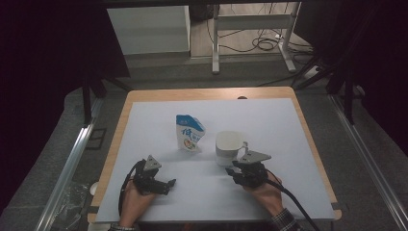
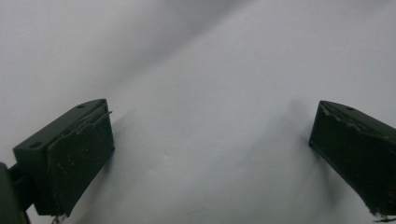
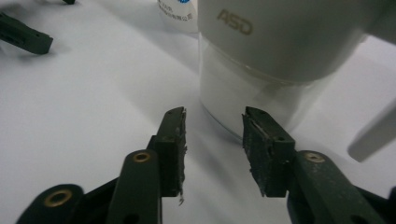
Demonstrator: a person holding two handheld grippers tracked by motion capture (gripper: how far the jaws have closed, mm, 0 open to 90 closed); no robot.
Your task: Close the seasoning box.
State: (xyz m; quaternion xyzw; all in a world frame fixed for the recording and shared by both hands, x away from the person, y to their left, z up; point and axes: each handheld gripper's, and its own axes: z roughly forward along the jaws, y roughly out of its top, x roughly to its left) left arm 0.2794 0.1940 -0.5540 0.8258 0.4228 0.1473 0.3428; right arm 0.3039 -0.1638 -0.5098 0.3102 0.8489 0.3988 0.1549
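The right tool (image 1: 237, 169) sits near the desk's front edge, right of centre, just in front of the white mug (image 1: 229, 147). In the right gripper view its jaws stand partly apart, a moderate gap between the pads, with nothing between them; the right tool (image 3: 214, 140) points at the base of the mug (image 3: 261, 60), which stands upright just beyond the tips, close but not touching. The mug's handle (image 3: 373, 135) sticks out to the right in that view.

The left tool (image 1: 168, 184) rests low near the front-left part of the desk (image 1: 288, 125), well apart from the mug. Its jaws are spread wide over the bare white surface (image 2: 210, 93), gripping nothing.

A blue-and-white carton (image 1: 189, 133) stands upright just left of the mug, toward the desk's middle.
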